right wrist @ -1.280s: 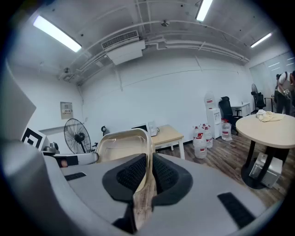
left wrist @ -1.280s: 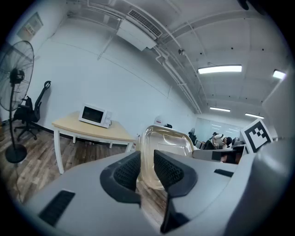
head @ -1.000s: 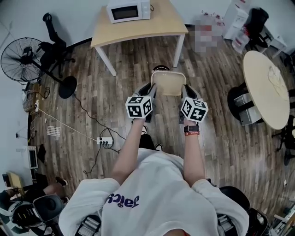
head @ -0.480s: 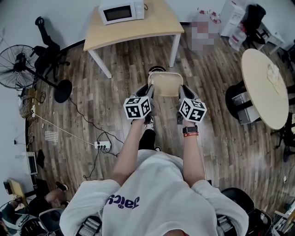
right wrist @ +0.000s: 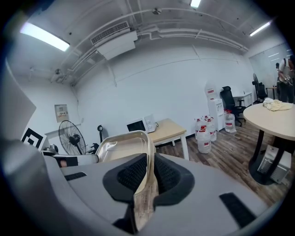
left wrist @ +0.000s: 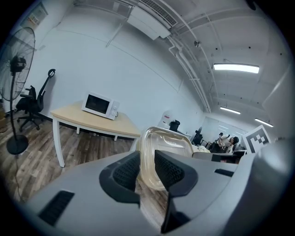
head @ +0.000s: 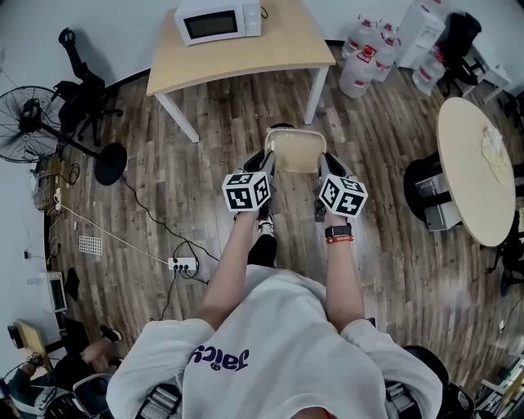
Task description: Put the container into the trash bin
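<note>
The clear plastic container is held in the air above the wooden floor, in front of the person's chest and between the two grippers. Its open top is turned upward in the head view. The left gripper is closed on the container's left rim. In the left gripper view the thin wall is seen between the ribbed pads, with the jaws set only a narrow way apart. The right gripper is closed on the opposite rim. In the right gripper view the wall is pinched edge-on between nearly closed jaws. A printed strip low on that wall is too blurred to be read.

A dark curved edge is seen just beyond the container's far rim. Most of it is hidden by the container, and it cannot be identified. The container's underside and contents cannot be made out.

Farther off, a microwave is set on a rectangular table. Water bottles are grouped to its right. A round table is cut off at the right edge. A standing fan is partly cropped at the left, and a power strip lies on the floor.
</note>
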`<state>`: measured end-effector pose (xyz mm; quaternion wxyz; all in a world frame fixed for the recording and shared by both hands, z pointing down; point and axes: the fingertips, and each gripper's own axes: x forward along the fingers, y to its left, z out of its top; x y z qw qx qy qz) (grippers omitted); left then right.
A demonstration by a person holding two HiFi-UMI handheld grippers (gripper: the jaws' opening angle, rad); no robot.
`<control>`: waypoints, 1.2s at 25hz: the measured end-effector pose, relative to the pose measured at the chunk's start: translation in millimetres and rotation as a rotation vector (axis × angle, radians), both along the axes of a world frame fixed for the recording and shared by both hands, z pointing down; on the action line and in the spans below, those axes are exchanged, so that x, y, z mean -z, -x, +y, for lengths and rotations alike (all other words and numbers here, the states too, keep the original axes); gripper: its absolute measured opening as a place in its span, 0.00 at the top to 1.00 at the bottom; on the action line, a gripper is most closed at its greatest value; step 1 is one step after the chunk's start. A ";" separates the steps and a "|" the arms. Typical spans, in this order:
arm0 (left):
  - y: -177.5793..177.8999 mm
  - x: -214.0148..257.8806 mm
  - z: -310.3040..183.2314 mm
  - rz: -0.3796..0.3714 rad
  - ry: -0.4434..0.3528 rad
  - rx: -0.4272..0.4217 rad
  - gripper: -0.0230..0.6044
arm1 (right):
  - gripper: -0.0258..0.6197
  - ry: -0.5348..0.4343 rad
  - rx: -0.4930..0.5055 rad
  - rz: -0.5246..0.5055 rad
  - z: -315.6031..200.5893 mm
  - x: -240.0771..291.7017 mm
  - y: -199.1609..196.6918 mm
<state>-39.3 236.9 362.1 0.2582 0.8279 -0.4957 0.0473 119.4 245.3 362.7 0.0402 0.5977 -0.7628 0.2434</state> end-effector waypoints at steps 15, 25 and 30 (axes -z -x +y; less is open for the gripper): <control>28.4 -17.0 -155.2 -0.001 0.070 -0.001 0.78 | 0.88 0.084 -0.016 0.008 -145.9 -17.6 30.4; 45.9 -40.5 -233.3 0.031 0.099 0.016 0.78 | 0.88 0.132 -0.015 0.018 -229.1 -40.5 47.9; 53.4 -46.6 -266.0 0.028 0.112 0.005 0.79 | 0.88 0.155 -0.029 0.004 -265.1 -50.8 55.3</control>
